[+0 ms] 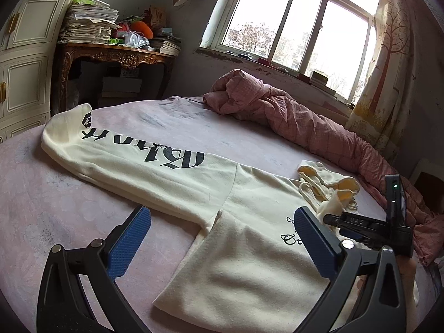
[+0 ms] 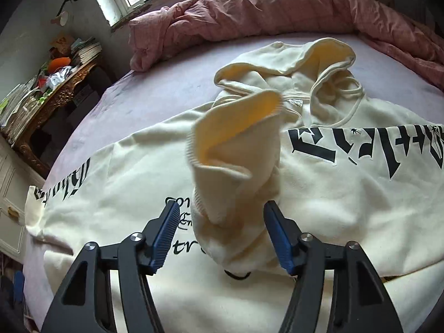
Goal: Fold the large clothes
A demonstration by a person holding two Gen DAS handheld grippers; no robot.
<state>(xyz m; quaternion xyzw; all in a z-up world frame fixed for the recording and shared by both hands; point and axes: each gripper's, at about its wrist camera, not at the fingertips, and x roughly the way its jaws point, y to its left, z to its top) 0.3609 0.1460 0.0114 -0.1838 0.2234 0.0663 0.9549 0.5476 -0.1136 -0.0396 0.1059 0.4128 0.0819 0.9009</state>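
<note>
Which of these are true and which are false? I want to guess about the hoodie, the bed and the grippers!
1. The hoodie is cream with black letters. True.
2. The hoodie hangs on a hanger. False: it lies spread on the bed.
3. The right gripper is squeezed tight on the cuff. False: its jaws stand apart, with the sleeve end between them and not pinched.
4. A pink quilt is bunched along the far side of the bed. True.
5. The left gripper is holding a sleeve. False: its jaws are wide open over the hoodie, holding nothing.
6. One sleeve lies stretched out flat. True.
</note>
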